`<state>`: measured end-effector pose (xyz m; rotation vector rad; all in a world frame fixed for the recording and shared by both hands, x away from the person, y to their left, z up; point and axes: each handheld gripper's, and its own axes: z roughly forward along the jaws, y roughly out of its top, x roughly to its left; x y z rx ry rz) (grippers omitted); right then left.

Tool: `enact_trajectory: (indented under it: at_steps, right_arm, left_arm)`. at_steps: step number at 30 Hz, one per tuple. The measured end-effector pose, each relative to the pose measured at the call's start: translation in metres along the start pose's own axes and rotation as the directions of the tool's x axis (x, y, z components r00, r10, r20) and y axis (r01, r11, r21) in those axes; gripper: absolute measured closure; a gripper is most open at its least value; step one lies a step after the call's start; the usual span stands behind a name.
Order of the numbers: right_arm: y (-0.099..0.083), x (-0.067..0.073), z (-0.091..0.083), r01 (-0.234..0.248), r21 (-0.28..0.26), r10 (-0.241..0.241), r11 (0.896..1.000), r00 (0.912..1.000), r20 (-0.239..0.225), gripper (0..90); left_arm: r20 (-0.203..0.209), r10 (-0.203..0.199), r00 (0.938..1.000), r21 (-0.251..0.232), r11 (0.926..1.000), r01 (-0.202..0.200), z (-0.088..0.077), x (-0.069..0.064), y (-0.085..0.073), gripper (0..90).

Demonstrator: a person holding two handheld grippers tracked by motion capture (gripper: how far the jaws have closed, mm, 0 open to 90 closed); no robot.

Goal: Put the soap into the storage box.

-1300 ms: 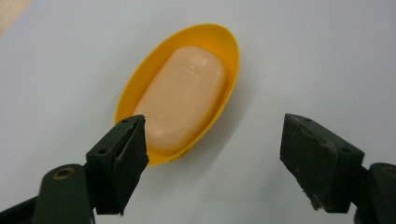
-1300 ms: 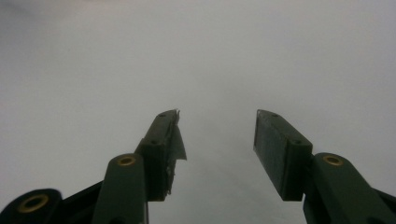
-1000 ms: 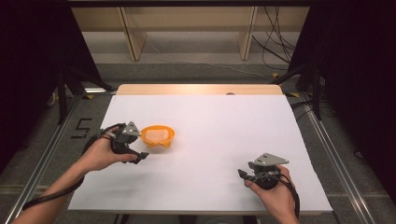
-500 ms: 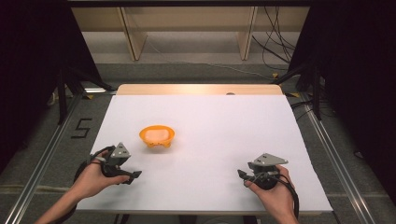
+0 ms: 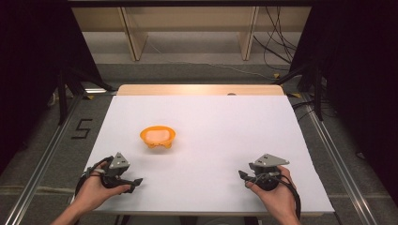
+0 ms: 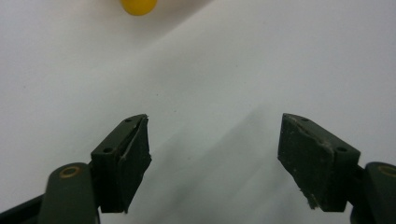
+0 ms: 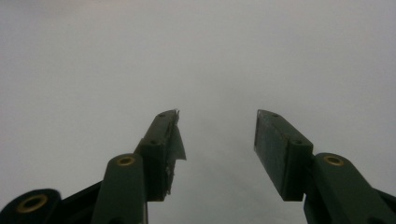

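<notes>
Surroundings: dark curtains on both sides, pale shelving behind, and a white bench (image 5: 206, 136) that carries one orange bowl (image 5: 158, 136).
Bowl: it sits left of the middle of the bench, upright, well apart from both of my hands; in my left gripper view it peeks in at the top edge (image 6: 138, 5).
Left gripper (image 5: 133, 183): I hold it low at the near left corner, pointing across the white sheet, a resting pose by my judgement, since nothing lies within reach.
Left jaws: spread wide, nothing between them, only bare bench below.
Right gripper (image 5: 244, 177): parked at the near right, likewise idle as I judge it.
Right jaws: parted, less widely than the left, holding nothing and touching nothing.
</notes>
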<state>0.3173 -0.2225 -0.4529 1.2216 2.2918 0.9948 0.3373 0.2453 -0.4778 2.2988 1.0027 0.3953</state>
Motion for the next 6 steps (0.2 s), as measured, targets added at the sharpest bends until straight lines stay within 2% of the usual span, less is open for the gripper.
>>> enact_trajectory:
  at_steps: [1, 2, 3, 4, 5, 6]
  right_arm:
    - [-0.0006, -0.0014, 0.0004, 0.02, -0.006, -0.02, 1.0, 0.9998, 0.001, 50.1]
    - [-0.0006, -0.0014, 0.0004, 0.02, -0.006, -0.02, 1.0, 0.9998, 0.001, 50.1]
    - [-0.0007, -0.0015, 0.0007, 0.02, -0.009, -0.02, 1.0, 0.9998, 0.0, 50.1]
    - [-0.0008, -0.0013, 0.0008, 0.017, -0.012, -0.017, 1.0, 0.9999, -0.002, 50.1]
    - [-0.0007, -0.0016, 0.0002, 0.02, -0.007, -0.021, 1.0, 0.9998, -0.002, 50.1]
    - [-0.0008, -0.0016, 0.0007, 0.021, -0.011, -0.021, 1.0, 0.9998, -0.001, 50.1]
  left_arm:
    - [0.007, -0.002, 1.0, -0.008, 1.0, 0.002, 0.0002, -0.0003, -0.0001, 25.4]
    - [0.002, -0.006, 1.0, -0.011, 0.9999, 0.006, 0.0002, -0.0002, -0.0001, 25.4]
    - [-0.007, 0.026, 0.9996, -0.022, 0.9994, -0.026, -0.0006, 0.0021, 0.0004, 25.7]
    - [-0.01, 0.024, 0.9997, -0.024, 0.9994, -0.024, -0.0011, 0.0025, 0.0004, 26.0]
    - [-0.005, -0.005, 1.0, -0.025, 0.9997, 0.005, -0.0013, 0.0015, -0.0001, 26.2]
    - [-0.005, -0.007, 1.0, -0.026, 0.9996, 0.007, -0.0021, 0.0021, 0.0, 26.3]
